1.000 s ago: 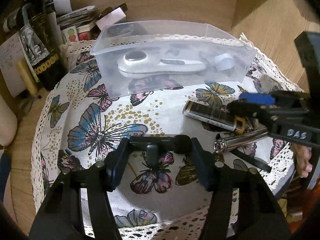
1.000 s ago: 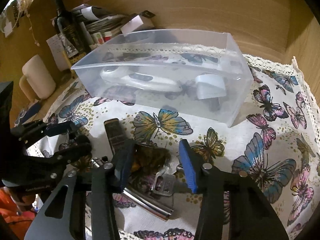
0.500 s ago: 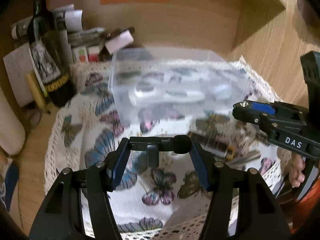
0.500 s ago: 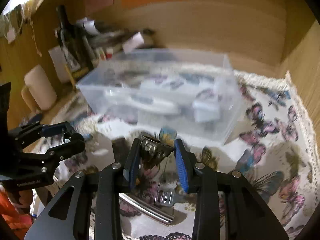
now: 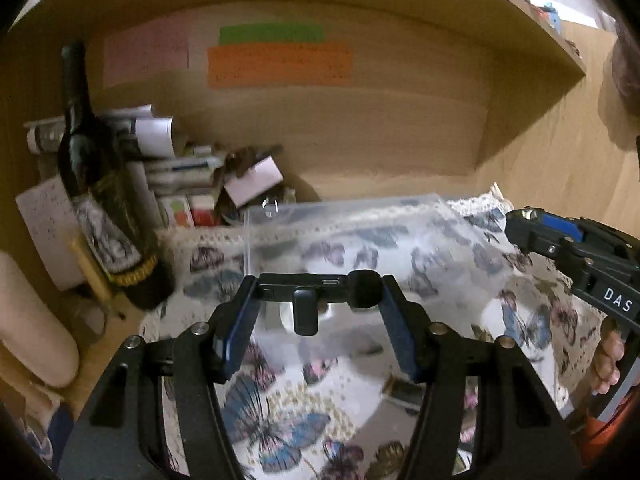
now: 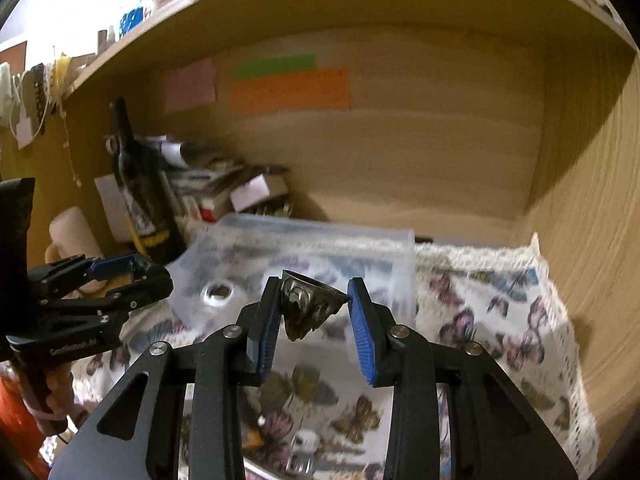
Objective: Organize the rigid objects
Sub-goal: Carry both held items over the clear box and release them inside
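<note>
Now we have both loads lifted off the butterfly-print tabletop (image 6: 500, 320), left jaws clamped half-wide on a slim black bar-shaped gadget (image 5: 316, 282), right jaws pinching a dark embossed metal cup (image 6: 310, 304), ready for the clear plastic bin (image 6: 320, 248).

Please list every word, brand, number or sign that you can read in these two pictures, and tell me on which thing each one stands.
"DAS": white letters on the side of the right tongs, seen from the left wrist.
White print on the left tongs: too blurred to read.
Wine bottle label: blurred, unreadable.
Orange note, green note, pink note: any writing is too faint.
</note>
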Demonstrator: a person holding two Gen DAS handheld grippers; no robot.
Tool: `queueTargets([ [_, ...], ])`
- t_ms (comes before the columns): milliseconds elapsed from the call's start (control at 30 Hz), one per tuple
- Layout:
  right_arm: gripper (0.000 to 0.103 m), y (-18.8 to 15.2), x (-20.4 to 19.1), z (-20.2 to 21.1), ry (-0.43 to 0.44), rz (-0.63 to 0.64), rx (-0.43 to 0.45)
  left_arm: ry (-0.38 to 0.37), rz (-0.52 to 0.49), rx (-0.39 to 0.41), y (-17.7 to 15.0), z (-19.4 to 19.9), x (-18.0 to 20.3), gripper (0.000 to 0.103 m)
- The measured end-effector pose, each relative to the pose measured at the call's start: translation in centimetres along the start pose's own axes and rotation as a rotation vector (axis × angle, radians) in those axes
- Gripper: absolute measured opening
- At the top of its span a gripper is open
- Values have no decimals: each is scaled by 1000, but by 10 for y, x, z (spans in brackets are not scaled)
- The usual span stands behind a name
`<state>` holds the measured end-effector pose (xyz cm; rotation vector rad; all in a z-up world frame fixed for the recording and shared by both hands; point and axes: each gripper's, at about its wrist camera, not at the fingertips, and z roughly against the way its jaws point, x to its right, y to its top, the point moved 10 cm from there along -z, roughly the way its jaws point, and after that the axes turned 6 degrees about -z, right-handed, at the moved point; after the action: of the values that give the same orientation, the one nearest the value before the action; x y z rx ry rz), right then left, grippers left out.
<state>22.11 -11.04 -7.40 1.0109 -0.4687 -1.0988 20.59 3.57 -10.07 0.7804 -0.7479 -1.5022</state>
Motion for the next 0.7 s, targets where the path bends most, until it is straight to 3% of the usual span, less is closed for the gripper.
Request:
queueTargets([
  [267, 30, 21, 3, -26, -8, 20, 7, 33, -11, -16, 26, -32, -7, 60],
  [700, 30, -14, 21, -108, -45, -8, -185, -5, -24, -174, 8, -106, -2, 60],
])
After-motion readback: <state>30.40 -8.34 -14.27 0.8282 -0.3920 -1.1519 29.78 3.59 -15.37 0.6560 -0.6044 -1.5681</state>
